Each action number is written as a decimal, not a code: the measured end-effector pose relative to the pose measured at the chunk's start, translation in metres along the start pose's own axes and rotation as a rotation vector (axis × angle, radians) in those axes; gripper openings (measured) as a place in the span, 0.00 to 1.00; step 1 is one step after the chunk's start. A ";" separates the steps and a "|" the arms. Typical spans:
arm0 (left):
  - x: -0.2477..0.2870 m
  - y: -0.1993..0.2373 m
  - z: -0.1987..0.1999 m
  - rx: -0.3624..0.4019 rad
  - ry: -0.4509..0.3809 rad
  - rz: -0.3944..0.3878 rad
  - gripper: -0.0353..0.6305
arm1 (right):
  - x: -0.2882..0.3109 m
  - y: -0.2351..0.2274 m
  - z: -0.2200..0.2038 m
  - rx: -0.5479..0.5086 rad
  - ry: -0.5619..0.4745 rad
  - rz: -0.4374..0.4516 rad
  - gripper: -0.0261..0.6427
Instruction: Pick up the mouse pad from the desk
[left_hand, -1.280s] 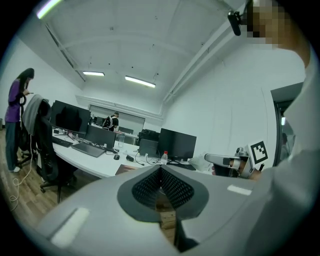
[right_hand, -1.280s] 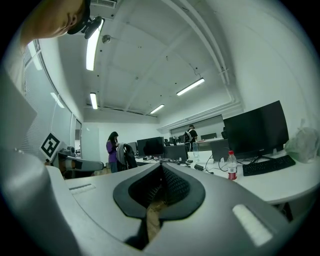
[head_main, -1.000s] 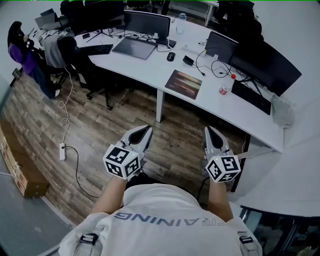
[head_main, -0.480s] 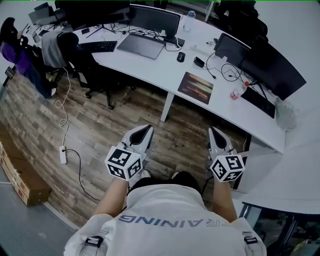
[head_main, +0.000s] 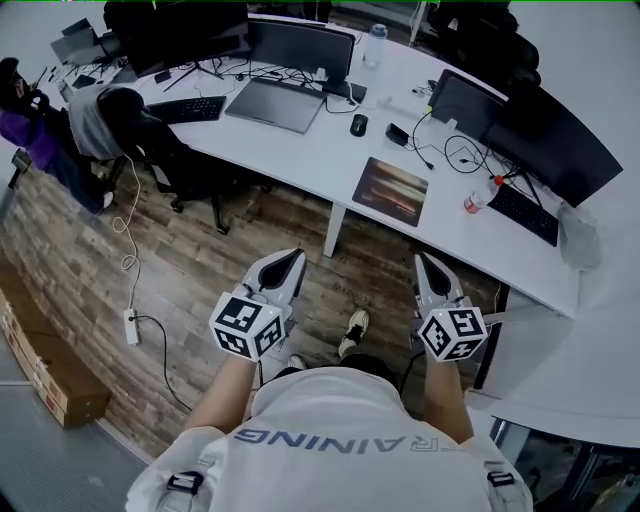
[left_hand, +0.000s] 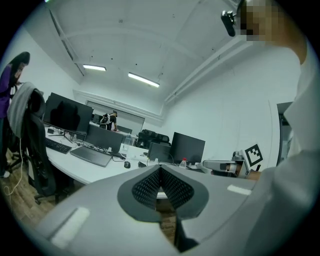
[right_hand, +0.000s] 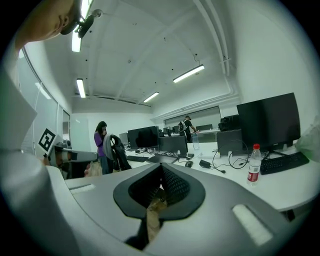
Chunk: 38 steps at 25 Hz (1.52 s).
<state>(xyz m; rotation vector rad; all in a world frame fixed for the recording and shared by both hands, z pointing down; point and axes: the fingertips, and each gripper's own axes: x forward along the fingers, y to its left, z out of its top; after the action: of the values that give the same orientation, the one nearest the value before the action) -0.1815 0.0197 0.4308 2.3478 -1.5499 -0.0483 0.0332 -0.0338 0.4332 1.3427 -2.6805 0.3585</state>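
Observation:
The mouse pad (head_main: 391, 189), a dark rectangle with a brown-orange picture, lies flat near the front edge of the curved white desk (head_main: 300, 140). I hold both grippers out over the wood floor, short of the desk. My left gripper (head_main: 290, 259) is shut with nothing in it, its jaw tips meeting in the left gripper view (left_hand: 160, 168). My right gripper (head_main: 419, 259) is also shut and empty, with its tips together in the right gripper view (right_hand: 161, 165). The pad is hidden behind the jaws in both gripper views.
On the desk stand monitors (head_main: 545, 140), a laptop (head_main: 277, 103), keyboards (head_main: 188, 108), a black mouse (head_main: 359, 124), cables and a red-capped bottle (head_main: 476, 197). An office chair draped with a jacket (head_main: 120, 118) stands left. A power strip and cord (head_main: 130, 325) lie on the floor by a cardboard box (head_main: 40, 360).
I have stepped toward the desk. The mouse pad and desk have shifted a little right and nearer in the head view. A shoe now shows below. Both grippers stay shut.

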 end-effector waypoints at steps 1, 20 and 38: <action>0.012 -0.001 0.004 0.009 0.004 -0.006 0.05 | 0.006 -0.009 0.003 0.006 -0.005 -0.001 0.06; 0.233 -0.024 0.048 0.063 0.036 -0.013 0.05 | 0.094 -0.211 0.045 0.105 -0.021 -0.024 0.06; 0.316 0.020 0.036 0.060 0.150 -0.143 0.05 | 0.139 -0.257 0.027 0.196 0.015 -0.201 0.06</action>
<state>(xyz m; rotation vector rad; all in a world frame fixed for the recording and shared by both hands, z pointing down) -0.0772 -0.2813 0.4496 2.4443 -1.3294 0.1395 0.1556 -0.2965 0.4772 1.6380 -2.5218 0.6176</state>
